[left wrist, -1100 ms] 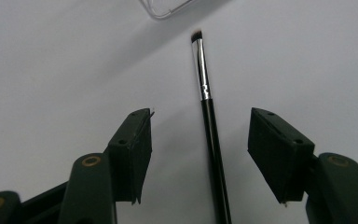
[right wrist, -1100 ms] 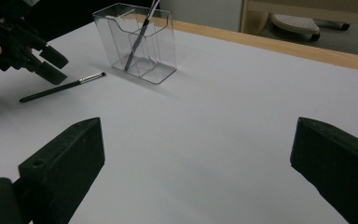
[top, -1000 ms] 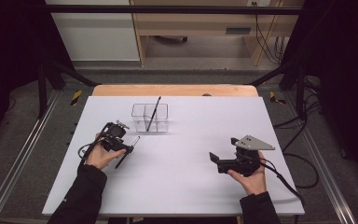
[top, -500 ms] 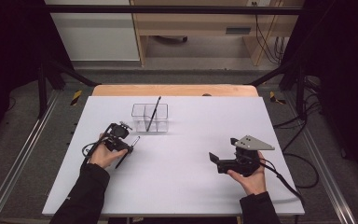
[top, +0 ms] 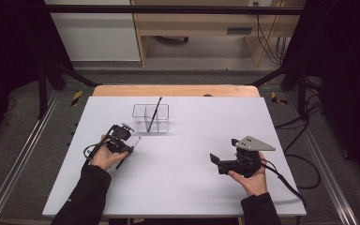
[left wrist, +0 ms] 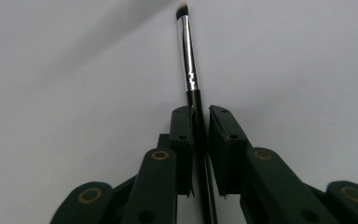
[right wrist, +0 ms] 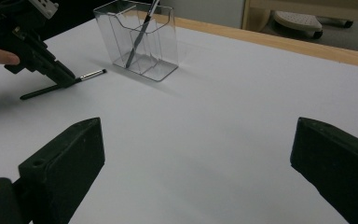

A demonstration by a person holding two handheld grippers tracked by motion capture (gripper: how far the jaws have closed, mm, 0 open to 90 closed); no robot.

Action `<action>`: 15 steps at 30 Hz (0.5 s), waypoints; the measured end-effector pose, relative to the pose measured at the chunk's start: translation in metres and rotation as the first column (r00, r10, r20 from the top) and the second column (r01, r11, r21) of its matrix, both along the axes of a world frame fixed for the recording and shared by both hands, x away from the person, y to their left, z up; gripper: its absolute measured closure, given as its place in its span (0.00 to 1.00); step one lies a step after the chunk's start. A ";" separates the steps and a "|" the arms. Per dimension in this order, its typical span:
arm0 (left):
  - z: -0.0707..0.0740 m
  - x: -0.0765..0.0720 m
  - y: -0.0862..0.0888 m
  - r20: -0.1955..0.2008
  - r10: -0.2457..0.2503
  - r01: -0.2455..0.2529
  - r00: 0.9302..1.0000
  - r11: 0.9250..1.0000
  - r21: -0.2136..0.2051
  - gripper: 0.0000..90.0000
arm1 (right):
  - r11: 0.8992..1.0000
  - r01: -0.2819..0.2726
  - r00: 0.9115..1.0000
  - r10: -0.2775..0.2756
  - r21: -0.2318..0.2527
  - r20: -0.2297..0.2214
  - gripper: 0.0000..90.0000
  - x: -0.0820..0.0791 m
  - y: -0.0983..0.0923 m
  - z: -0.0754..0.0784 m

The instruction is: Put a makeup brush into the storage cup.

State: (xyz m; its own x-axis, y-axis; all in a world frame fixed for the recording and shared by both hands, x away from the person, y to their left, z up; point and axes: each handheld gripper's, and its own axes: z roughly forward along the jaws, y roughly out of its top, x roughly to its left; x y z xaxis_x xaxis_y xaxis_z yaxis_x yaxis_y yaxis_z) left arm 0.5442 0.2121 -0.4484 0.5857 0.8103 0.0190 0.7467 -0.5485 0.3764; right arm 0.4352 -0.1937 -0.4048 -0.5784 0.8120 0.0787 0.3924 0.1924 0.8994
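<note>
A black makeup brush [left wrist: 189, 60] with a silver ferrule lies flat on the white table. My left gripper [left wrist: 200, 116] has just been closing and is now shut on its handle, pads on either side. From above, the left gripper [top: 124, 149] sits over the brush [top: 136, 140], just left of and in front of the clear organiser [top: 151, 118]. A second brush [top: 154, 112] leans inside that organiser. My right gripper [top: 214, 161] rests at the right with its jaws wide open and nothing between them [right wrist: 200, 140]. Its camera shows the left gripper [right wrist: 67, 80] on the brush [right wrist: 91, 73].
The white table surface [top: 192, 126] ends in a wooden edge [top: 178, 90] at the back. Metal rails [top: 23, 159] run along both sides. Cables [top: 304, 168] trail off the right edge. The organiser [right wrist: 140, 42] has several compartments.
The left gripper's jaws have drawn together around the brush handle. Both hands have stayed in place, and the brush still lies on the table.
</note>
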 end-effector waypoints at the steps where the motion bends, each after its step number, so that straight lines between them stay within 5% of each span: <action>1: 0.000 0.000 0.000 -0.001 0.001 -0.001 1.000 1.000 0.000 0.89 | 1.000 0.001 1.000 -0.001 0.002 0.000 0.04 0.000 0.000 0.000; 15: 0.000 0.000 -0.001 -0.004 -0.017 0.017 1.000 1.000 0.007 0.92 | 1.000 0.000 1.000 0.000 0.000 -0.002 0.04 0.000 0.000 0.000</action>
State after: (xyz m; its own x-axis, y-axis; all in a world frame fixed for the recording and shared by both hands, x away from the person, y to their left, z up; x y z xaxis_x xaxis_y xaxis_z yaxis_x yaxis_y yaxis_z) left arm 0.5437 0.2111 -0.4480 0.5993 0.8002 0.0219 0.7389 -0.5635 0.3695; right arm 0.4354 -0.1934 -0.4051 -0.5785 0.8117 0.0802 0.3944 0.1923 0.8986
